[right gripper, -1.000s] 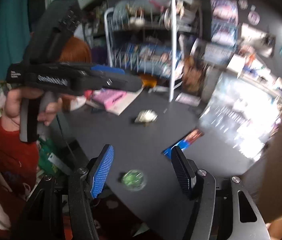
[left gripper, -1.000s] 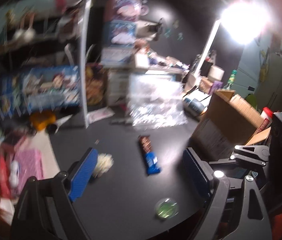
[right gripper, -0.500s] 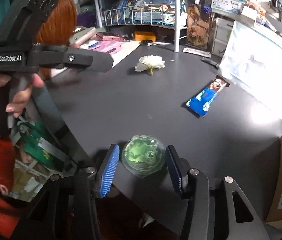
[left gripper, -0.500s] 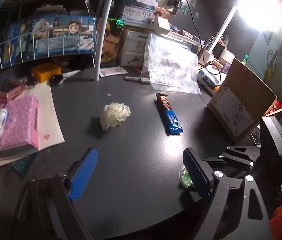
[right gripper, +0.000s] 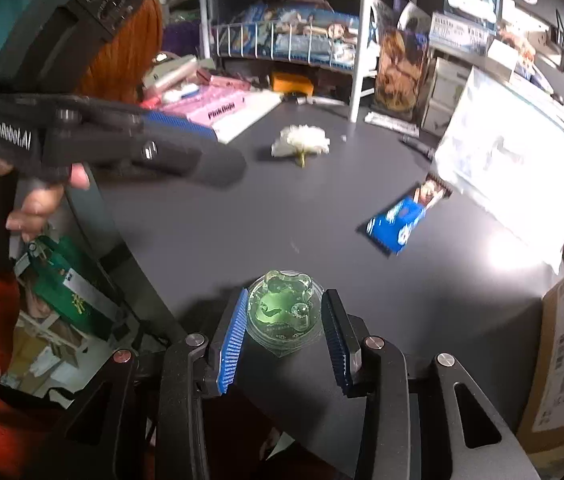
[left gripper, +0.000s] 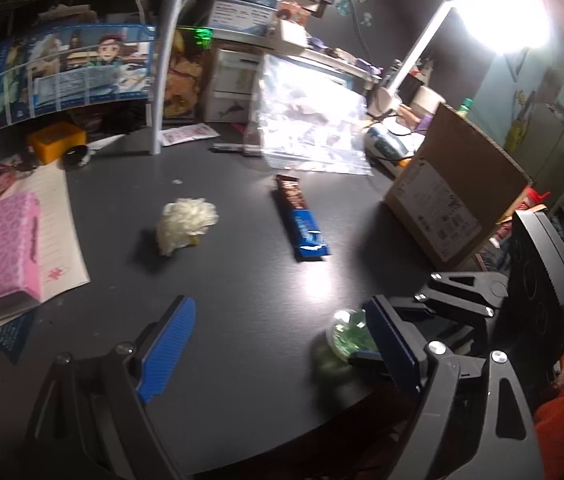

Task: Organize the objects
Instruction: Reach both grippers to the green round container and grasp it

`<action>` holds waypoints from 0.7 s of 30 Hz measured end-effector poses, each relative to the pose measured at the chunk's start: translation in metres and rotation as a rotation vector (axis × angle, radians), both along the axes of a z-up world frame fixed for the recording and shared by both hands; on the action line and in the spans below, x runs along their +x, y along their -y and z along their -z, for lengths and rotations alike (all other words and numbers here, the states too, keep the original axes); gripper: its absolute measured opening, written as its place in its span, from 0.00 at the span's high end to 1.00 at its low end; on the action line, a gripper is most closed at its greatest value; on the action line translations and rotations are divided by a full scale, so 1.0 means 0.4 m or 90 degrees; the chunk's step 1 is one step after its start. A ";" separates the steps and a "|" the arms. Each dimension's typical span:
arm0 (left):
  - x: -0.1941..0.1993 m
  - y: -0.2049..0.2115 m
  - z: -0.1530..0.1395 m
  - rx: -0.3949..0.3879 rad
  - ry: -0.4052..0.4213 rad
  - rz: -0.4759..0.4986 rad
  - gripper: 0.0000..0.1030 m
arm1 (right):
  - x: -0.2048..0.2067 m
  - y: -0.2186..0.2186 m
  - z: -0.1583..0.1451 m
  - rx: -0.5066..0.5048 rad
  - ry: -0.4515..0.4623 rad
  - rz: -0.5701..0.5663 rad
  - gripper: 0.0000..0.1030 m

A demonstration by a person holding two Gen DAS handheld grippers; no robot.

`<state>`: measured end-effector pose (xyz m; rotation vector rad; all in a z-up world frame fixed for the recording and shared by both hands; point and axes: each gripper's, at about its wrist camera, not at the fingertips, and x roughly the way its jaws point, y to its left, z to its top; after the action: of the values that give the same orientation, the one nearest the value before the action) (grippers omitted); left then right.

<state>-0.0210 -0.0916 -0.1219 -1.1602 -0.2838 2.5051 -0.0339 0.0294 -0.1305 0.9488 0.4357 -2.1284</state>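
A clear round case with green gel [right gripper: 283, 308] sits at the near edge of the black table [right gripper: 242, 220], between the blue pads of my right gripper [right gripper: 283, 332]. The pads are closed in on its sides. It also shows in the left wrist view [left gripper: 347, 334], partly behind my left gripper's right finger. My left gripper [left gripper: 278, 344] is open and empty above the table. A white flower [left gripper: 186, 222] and a blue snack bar [left gripper: 301, 218] lie further in.
A cardboard box [left gripper: 457, 208] stands at the right. A clear plastic bag [left gripper: 305, 132] leans at the back. A pink box [left gripper: 2, 248] lies on paper at the left. A wire shelf with its white post [left gripper: 164, 64] stands behind.
My right gripper has come down around the green case and narrowed on it. My left gripper has swung to face the table and drawn closer to it.
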 end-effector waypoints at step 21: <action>-0.120 -0.195 -0.277 0.063 -0.054 0.164 0.55 | -0.008 -0.116 -0.304 -0.046 -0.235 0.007 0.68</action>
<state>-0.0692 -0.0135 -0.0112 -0.9805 -0.2182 2.2807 -0.0371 0.0758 -0.0090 0.5166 0.5292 -2.3174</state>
